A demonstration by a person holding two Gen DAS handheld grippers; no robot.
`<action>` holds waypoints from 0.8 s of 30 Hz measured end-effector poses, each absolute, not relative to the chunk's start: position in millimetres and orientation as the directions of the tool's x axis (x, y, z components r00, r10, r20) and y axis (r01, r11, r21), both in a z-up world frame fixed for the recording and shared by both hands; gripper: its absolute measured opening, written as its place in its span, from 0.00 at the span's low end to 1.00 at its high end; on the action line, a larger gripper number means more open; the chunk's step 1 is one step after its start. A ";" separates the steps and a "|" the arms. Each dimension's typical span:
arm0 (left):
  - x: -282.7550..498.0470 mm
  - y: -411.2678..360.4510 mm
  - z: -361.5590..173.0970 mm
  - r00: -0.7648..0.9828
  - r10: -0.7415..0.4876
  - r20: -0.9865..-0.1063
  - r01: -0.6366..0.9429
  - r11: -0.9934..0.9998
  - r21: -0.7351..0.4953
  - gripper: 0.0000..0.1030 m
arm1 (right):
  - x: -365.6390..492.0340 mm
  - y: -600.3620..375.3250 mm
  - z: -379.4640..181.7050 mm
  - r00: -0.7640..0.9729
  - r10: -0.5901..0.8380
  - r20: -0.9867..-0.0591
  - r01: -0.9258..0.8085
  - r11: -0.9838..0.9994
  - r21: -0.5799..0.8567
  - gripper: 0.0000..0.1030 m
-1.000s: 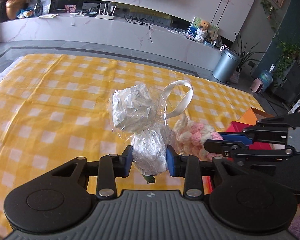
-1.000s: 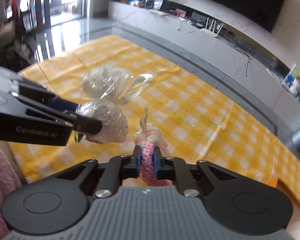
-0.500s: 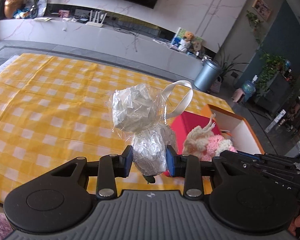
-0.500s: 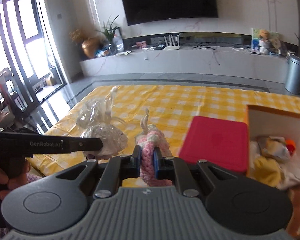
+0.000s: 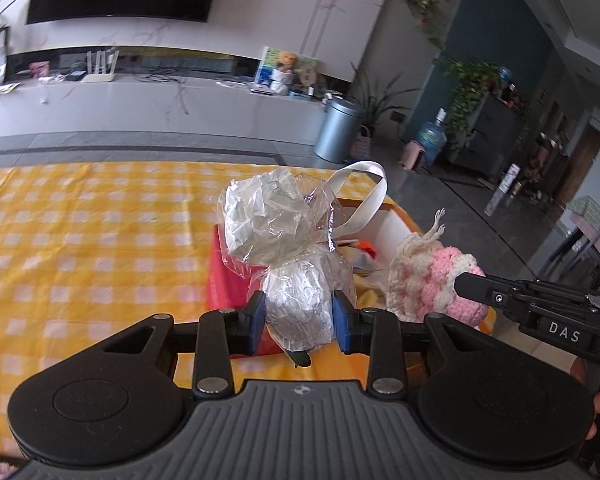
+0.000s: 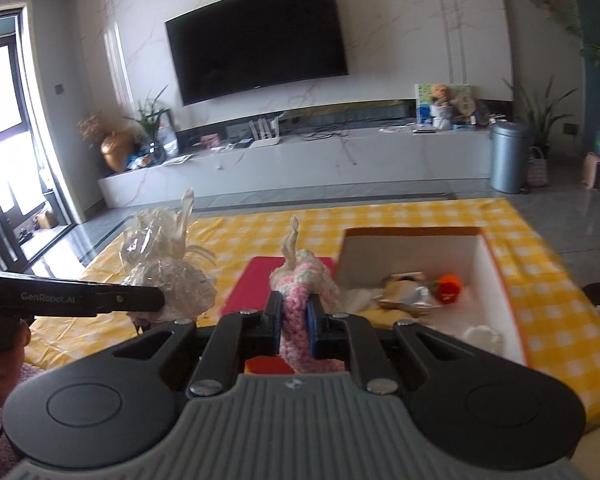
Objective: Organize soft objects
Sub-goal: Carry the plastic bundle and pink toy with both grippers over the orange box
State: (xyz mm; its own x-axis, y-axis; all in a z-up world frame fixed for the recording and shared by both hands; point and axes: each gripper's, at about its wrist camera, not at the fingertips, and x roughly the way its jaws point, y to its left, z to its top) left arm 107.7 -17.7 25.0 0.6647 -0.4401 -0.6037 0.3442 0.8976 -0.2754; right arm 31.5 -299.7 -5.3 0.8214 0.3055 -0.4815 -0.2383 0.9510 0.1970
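Nearest our left wrist camera, we see the left gripper (image 5: 300, 326) pinching the cellophane-wrapped bundle (image 5: 290, 264) at its lower bulb, held above the counter (image 5: 80, 248) with its yellow checked cloth; a white ribbon loop (image 5: 364, 196) stands up from the bundle's neck. Just to its right hangs the pink and cream crochet toy (image 5: 432, 280), with only 1 dark finger (image 5: 484, 286) of the other tool showing against it.

Our right wrist camera shows what that view hides: the right gripper (image 6: 293, 326) clamped on the crochet toy, its 2 blue pads squeezing the pink yarn. Beyond it lie a red lid (image 6: 256, 284) and, touching its right side, an open orange box (image 6: 496, 268) with white inner walls and several small soft things inside. The left view shows only a corner of that box behind the bundle.
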 end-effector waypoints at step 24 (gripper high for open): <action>172.7 -181.5 -29.7 0.355 -0.432 -0.829 0.598 0.786 -0.154 0.38 | 78.4 -405.3 -60.8 0.758 0.108 -0.644 -0.023 0.990 0.140 0.10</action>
